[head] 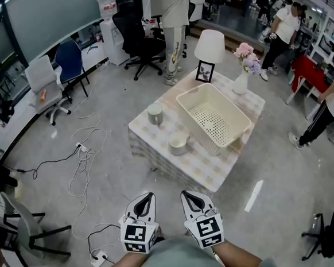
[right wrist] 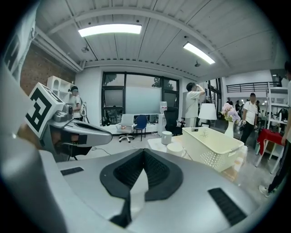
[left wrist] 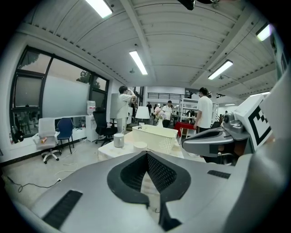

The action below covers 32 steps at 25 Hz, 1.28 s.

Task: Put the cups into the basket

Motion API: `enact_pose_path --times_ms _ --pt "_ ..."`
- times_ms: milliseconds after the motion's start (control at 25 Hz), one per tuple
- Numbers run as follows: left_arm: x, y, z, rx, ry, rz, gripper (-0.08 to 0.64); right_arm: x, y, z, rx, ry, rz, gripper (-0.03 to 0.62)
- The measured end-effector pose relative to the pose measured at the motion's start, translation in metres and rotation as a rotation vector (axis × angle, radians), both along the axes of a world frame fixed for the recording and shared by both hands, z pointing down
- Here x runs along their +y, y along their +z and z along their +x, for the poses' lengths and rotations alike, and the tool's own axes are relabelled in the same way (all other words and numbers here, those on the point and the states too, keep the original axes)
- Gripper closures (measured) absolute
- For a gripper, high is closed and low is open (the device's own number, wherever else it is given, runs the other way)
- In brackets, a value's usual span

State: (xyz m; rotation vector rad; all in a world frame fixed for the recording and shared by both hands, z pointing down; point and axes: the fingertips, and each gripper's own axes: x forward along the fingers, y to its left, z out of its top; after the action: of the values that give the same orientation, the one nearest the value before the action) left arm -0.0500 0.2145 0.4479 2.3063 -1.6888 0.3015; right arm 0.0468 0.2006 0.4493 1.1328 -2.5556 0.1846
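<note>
Both claws are held low and close to the body, well apart from the worktop (head: 210,170); no cup is touched yet. Left claw (head: 144,198): clenched, tips meeting, nothing between them. Right claw (head: 190,194): likewise clenched and empty. Both point slightly downward toward the worktop. On the checked cloth, a tall cup (head: 155,114) stands upright near the left edge as the head view shows it. A low cup (head: 178,142) sits nearer the person, just beside the long left wall of the basket (head: 212,121). The basket is empty, open side up, and lies diagonally across the middle. Behind it stand a lamp (head: 209,45), a picture frame (head: 205,71) and a vase (head: 241,83), none between the claws and the cups. Step in hand, as I judge it: close in and take the first cup. The low cup looks like the better start, being nearest and needing only a short carry over the basket wall. To do it well, release the claw wide before arriving, and come in from the side away from the basket so a jaw does not knock the wall. Lift clear of the rim before crossing, and set the cup on the basket floor rather than dropping it. For the tall cup, grip low on the body so it does not tip. Cables (head: 80,165) lie on the floor to the left, so mind the footing on approach.
</note>
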Motion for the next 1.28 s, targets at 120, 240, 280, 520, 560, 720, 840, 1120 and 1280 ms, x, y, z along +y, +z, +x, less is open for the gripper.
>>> enact_pose_path --times_ms 120,240,280,520,560,720,840,1120,1280 --pt "-0.008 -0.001 -0.002 0.006 0.036 -0.006 0.555 -0.007 -0.005 -0.003 0.005 0.027 0.008 0.580" --pt "-0.015 -0.003 -0.008 0.011 0.074 -0.008 0.555 -0.015 -0.009 -0.006 0.016 0.066 0.021 0.580" --pt "-0.018 -0.004 -0.011 0.011 0.086 -0.006 0.555 -0.018 -0.008 -0.006 0.024 0.083 0.026 0.580" --pt "-0.032 -0.006 -0.033 0.009 0.145 0.012 0.555 -0.030 -0.006 -0.018 0.025 0.172 0.038 0.580" --pt "-0.034 -0.006 -0.037 0.009 0.154 0.014 0.555 -0.031 -0.006 -0.020 0.023 0.186 0.039 0.580" --pt "-0.042 -0.006 -0.053 0.013 0.184 0.019 0.555 -0.035 -0.004 -0.031 0.023 0.232 0.037 0.580" --pt "-0.044 -0.007 -0.065 0.012 0.202 0.027 0.555 -0.035 -0.002 -0.041 0.024 0.257 0.036 0.580" --pt "-0.053 -0.013 -0.087 0.035 0.206 0.036 0.555 -0.044 -0.011 -0.066 0.044 0.259 0.051 0.580" --pt "-0.059 -0.008 -0.094 0.035 0.205 0.029 0.555 -0.052 -0.007 -0.073 0.048 0.256 0.045 0.580"
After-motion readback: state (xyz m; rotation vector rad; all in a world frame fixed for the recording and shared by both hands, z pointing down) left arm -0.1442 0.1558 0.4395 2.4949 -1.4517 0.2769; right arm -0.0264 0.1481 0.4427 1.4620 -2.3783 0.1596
